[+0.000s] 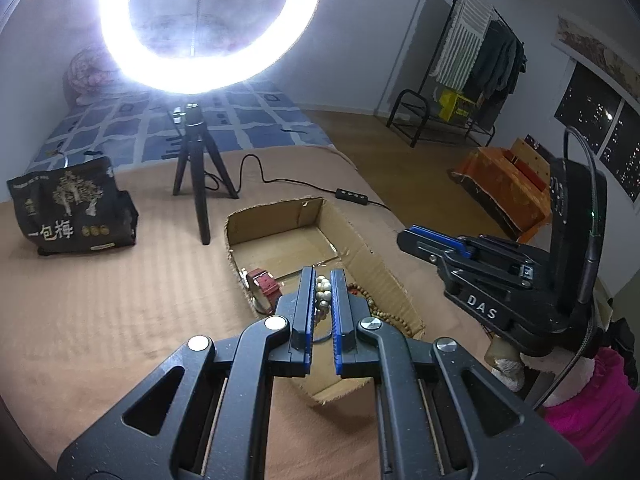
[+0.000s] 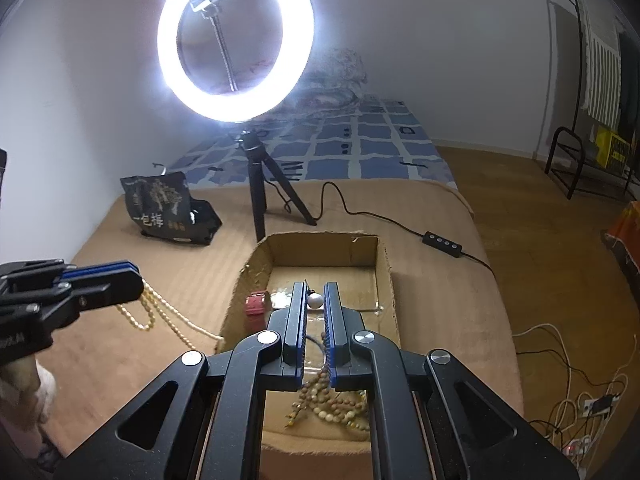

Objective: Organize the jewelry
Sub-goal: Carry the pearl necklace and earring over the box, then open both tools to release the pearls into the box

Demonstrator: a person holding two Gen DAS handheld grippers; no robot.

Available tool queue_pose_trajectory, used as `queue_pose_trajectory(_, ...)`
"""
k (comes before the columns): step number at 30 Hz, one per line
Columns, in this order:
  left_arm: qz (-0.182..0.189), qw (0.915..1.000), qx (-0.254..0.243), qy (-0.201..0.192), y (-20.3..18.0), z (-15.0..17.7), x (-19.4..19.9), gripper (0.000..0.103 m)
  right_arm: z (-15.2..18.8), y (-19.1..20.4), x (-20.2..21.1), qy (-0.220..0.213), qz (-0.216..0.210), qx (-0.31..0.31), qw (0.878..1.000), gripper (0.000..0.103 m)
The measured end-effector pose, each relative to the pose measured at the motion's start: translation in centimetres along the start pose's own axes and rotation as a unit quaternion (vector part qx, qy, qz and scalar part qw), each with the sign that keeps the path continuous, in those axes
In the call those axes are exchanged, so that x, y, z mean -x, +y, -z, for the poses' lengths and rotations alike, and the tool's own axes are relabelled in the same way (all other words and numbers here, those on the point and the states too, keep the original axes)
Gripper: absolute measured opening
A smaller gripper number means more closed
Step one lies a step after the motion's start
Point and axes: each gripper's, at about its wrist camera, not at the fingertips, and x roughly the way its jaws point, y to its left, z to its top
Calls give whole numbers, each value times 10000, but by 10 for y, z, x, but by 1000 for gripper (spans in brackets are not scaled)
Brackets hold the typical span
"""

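A shallow cardboard box (image 1: 372, 256) (image 2: 384, 276) lies on the brown bed cover. In it are a red-strapped watch (image 1: 266, 286) (image 2: 256, 304) and brown wooden bead strings (image 2: 336, 404) (image 1: 380, 312). My left gripper (image 1: 323, 276) is shut on a pale pearl necklace (image 1: 323, 294); in the right wrist view it (image 2: 136, 274) holds the necklace (image 2: 160, 312) hanging left of the box. My right gripper (image 2: 314, 288) is shut on a string with a white bead (image 2: 315, 300) above the box. It shows from the side in the left wrist view (image 1: 404, 236).
A lit ring light on a black tripod (image 1: 196, 168) (image 2: 256, 184) stands behind the box, its cable and switch (image 2: 442, 242) running right. A black snack bag (image 1: 68, 204) (image 2: 168, 208) lies at the back left. A clothes rack (image 1: 472, 60) stands on the floor.
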Motion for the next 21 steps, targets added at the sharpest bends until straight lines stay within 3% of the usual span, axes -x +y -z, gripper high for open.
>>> queue_pose_trajectory(10,-60,9998,-145,80,-13,-3,-33,5,-5,-20,-29,150,-14,-188,9997,7)
queue_pose_trajectory(21,-170,9996,-192,81,-13,-5,-43,5,-6,-20,-43,242,-91,-187,9995,7)
